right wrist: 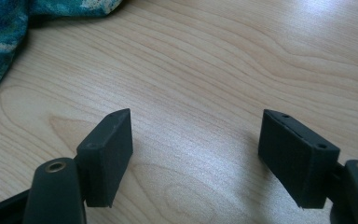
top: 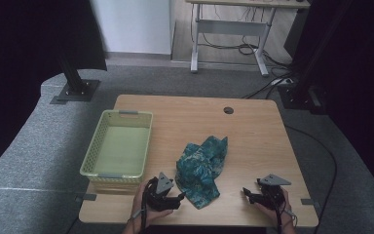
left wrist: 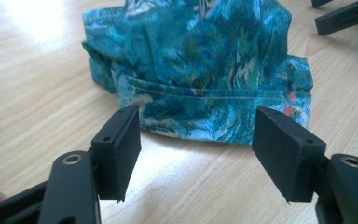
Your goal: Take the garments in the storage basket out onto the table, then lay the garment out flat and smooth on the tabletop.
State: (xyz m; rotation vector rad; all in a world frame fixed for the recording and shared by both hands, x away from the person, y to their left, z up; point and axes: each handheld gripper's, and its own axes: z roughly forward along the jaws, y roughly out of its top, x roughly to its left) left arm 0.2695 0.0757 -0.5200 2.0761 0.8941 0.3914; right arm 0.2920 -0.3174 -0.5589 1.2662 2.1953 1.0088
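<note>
Left tongs point(top: 179, 199) are seen at the near edge of the table point(top: 253, 131), jaws spread wide and aimed at the cloth point(top: 202, 168); nothing is gripped. From the left gripper view, the stitched hem of the cloth point(left wrist: 200, 70) is framed just beyond the two open pads point(left wrist: 121, 144), which are not touching it. Right tongs point(top: 247, 193) are held near the table's right front corner, well apart from the cloth, jaws likewise wide and empty over bare wood. The cloth, teal and patterned, is shown crumpled near the middle of the table's front half. A basket point(top: 126, 116) is placed at the table's left side, beside the cloth.
</note>
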